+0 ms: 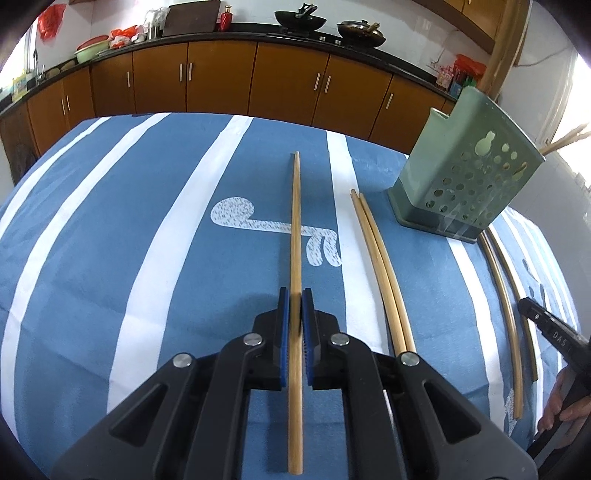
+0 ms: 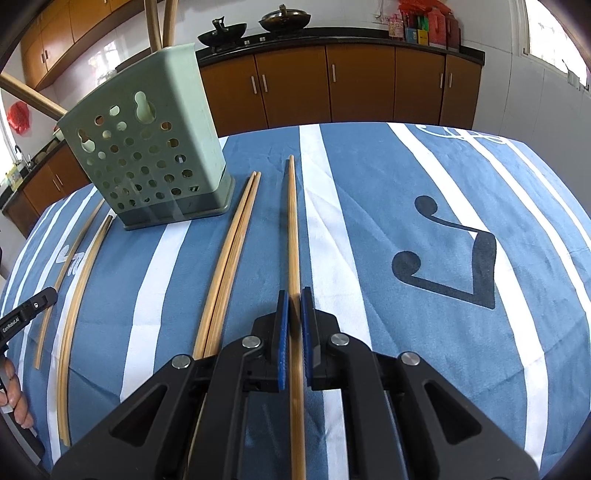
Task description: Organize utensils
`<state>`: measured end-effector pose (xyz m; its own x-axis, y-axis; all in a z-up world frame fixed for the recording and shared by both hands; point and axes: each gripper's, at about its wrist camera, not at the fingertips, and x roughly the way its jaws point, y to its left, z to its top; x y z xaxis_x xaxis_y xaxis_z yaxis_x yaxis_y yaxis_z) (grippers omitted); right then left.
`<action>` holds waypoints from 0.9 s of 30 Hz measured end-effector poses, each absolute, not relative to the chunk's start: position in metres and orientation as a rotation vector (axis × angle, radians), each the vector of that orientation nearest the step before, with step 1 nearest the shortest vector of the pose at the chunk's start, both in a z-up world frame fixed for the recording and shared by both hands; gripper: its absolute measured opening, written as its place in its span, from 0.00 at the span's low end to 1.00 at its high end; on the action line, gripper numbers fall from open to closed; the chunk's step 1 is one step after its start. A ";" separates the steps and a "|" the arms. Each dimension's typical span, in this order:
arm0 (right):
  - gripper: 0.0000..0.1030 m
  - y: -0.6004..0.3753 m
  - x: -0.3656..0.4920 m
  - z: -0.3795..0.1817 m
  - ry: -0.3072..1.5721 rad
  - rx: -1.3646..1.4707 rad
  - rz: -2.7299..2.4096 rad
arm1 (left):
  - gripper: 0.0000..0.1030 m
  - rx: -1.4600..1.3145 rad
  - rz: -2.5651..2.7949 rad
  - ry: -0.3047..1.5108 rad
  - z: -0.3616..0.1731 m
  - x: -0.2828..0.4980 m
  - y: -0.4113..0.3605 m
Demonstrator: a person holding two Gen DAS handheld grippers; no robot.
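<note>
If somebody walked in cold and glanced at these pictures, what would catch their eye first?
Probably the two grippers: the left gripper and the right gripper are each shut on a chopstick. Next, the green perforated holder standing upright on the blue-and-white striped cloth, with more chopsticks lying beside it.

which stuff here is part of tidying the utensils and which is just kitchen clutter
Job:
- chopsticks held by left gripper
- chopsticks held by right gripper
- loose chopstick pair
- green holder

Lying about:
- woks
- red bags
- striped cloth
</note>
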<state>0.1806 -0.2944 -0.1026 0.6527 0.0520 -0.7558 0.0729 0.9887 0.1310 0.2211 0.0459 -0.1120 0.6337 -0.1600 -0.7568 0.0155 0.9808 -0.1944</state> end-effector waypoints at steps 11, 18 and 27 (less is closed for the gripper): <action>0.08 -0.296 0.181 -0.102 0.861 0.153 -0.010 | 0.09 -0.179 -0.100 0.880 -0.113 0.222 0.047; 0.08 -0.297 0.181 -0.102 0.861 0.155 -0.009 | 0.09 -0.183 -0.102 0.880 -0.113 0.222 0.047; 0.08 -0.297 0.181 -0.103 0.860 0.162 -0.006 | 0.09 -0.200 -0.110 0.879 -0.113 0.222 0.048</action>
